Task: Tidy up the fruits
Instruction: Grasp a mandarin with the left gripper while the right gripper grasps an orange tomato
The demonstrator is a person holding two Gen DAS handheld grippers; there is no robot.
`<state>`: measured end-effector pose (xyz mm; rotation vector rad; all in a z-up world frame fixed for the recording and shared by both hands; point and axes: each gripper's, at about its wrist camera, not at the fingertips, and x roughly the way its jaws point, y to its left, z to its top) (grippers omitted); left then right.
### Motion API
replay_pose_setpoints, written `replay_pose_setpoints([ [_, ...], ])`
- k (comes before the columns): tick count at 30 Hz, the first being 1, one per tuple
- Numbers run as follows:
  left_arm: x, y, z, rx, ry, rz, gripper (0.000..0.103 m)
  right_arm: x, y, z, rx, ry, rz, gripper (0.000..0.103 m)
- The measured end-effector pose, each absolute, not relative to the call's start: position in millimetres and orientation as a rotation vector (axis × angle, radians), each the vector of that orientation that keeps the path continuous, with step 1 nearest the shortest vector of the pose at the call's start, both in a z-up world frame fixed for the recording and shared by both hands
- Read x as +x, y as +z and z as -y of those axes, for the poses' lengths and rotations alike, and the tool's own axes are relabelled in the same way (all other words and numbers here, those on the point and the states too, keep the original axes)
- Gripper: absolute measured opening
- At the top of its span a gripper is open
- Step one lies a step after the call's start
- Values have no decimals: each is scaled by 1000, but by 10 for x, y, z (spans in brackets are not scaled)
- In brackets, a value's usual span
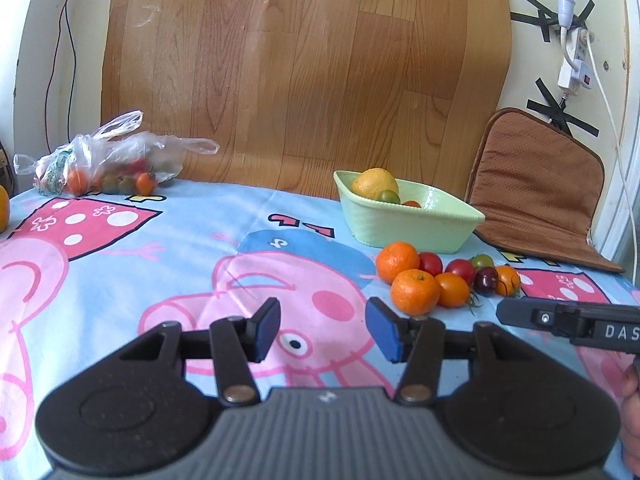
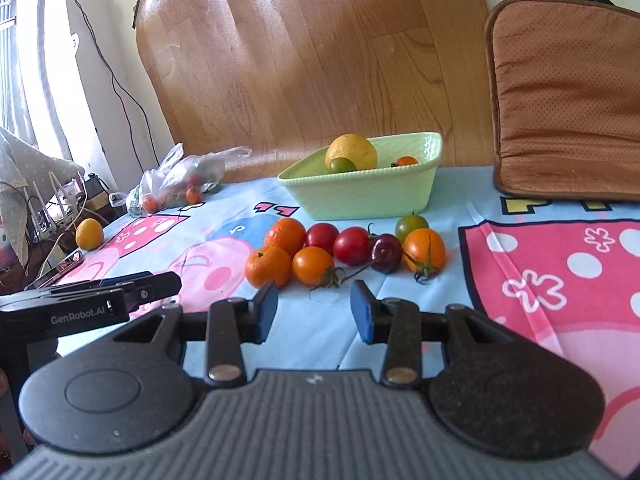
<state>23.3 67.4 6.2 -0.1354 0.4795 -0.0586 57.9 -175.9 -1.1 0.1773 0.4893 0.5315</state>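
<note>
Far left on the cartoon tablecloth point(image 2: 552, 240): lone yellow citrus point(image 2: 89, 233) near the table edge, well apart from everything else. Just behind it, thin plastic bag point(image 1: 104, 152) against the wood-grain panel point(image 1: 304, 72), small tomatoes visible inside. Flimsy film, no good for a pinch; better emptied than gripped.

Centre: left gripper point(image 1: 322, 328) low over the cloth, jaws spread, nothing between the blue pads point(image 1: 267, 330). Pointing at bare cloth, loose pile off to its right.

Right of centre: loose pile point(image 2: 344, 250) just in front of the green bowl point(image 1: 404, 224), pieces touching each other. Two mandarins point(image 1: 414, 292) at the left end, then red and orange tomatoes, one green, one dark cherry point(image 2: 386, 253) with stem. Bowl already holding a big yellow citrus point(image 2: 351, 151), a green tomato and a small red one.

Right gripper point(image 2: 314, 308) aimed straight at the pile, jaws apart, empty, near the closest orange tomato point(image 2: 313, 266).

Handling, as judged: all light. Mandarins firm-ish, peel gives, grip across the middle. Tomatoes smooth, slippery, bruise or split if squeezed; light pinch across the widest part, clear of stems. Round shapes, likely to roll once a neighbour is lifted.

Far right: brown cushion point(image 2: 568, 96) leaning against the wall, not in play.
</note>
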Motion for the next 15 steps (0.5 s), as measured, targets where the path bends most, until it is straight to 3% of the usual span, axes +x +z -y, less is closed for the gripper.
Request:
replay_pose_setpoints([
  [15, 206, 70, -706, -163, -81, -460, 48, 600, -10, 1755, 172, 553, -491, 45],
])
